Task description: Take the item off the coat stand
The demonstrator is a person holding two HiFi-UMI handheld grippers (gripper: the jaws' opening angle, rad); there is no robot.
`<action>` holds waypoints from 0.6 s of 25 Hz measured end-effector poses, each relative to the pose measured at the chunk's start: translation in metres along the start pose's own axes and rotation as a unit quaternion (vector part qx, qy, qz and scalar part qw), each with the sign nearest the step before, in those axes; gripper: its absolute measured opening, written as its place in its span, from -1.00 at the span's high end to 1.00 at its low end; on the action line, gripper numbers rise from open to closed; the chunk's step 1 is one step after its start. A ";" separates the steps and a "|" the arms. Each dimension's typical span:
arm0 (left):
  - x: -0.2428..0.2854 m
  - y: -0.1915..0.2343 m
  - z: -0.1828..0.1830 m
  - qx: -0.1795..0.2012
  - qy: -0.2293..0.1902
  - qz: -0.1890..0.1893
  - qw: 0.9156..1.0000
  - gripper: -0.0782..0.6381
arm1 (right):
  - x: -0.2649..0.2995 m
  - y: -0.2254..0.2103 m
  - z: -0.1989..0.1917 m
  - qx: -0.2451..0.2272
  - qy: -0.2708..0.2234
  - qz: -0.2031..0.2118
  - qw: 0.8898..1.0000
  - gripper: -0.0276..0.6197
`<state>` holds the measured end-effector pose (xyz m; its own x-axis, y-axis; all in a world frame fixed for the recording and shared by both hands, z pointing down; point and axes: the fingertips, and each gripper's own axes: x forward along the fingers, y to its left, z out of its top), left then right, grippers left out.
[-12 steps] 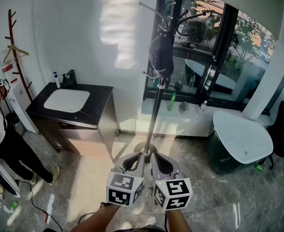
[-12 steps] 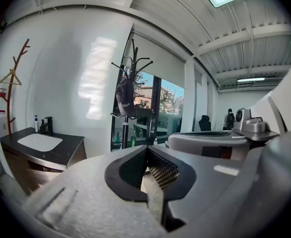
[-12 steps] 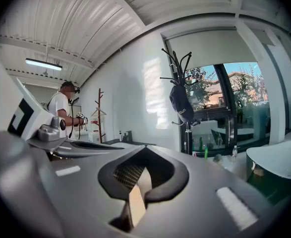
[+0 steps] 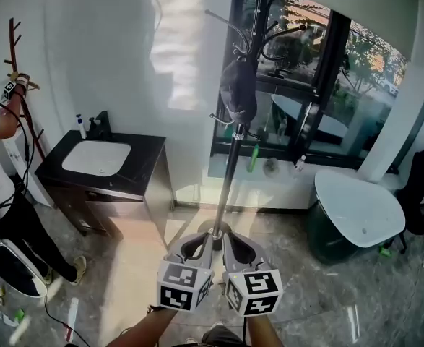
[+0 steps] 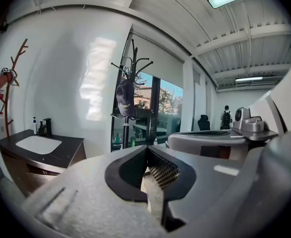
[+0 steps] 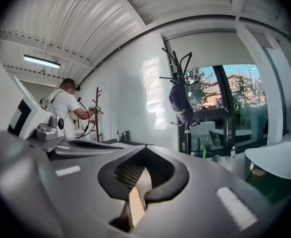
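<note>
A black coat stand [image 4: 235, 132] rises from its base on the tiled floor up past the window. A dark cap [image 4: 238, 89] hangs from one of its hooks about halfway up. The cap [image 5: 125, 97] is far off in the left gripper view, and the cap [image 6: 180, 104] is just as distant in the right gripper view. My left gripper [image 4: 207, 238] and right gripper [image 4: 227, 238] are held side by side low in the head view, pointing at the stand's base, well short of the cap. Both are shut with nothing between the jaws.
A dark vanity [image 4: 143, 166] with a white sink stands at the left wall. Beside it a person [image 4: 2, 194] reaches up to a wooden rack [image 4: 15, 56]. A white round tabletop [image 4: 360, 201] sits at the right below the big window [image 4: 320, 71].
The person at the left has raised an arm to the wooden rack. My two grippers have stayed nearly in place and shut; the view has shifted slightly.
</note>
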<state>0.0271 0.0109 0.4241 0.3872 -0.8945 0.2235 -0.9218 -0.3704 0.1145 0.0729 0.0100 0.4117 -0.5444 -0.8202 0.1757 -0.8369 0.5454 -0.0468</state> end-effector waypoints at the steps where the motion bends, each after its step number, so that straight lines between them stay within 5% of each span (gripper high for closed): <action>1: 0.002 0.001 -0.001 -0.001 0.000 -0.001 1.000 0.79 | 0.002 -0.001 -0.001 0.000 0.002 -0.001 1.000 0.90; 15: 0.069 0.048 0.021 0.007 -0.002 0.010 1.000 0.79 | 0.082 -0.037 0.008 0.012 0.004 -0.002 1.000 0.91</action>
<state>0.0089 -0.0741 0.4246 0.3687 -0.9027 0.2217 -0.9295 -0.3561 0.0959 0.0591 -0.0786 0.4199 -0.5412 -0.8208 0.1829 -0.8398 0.5384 -0.0690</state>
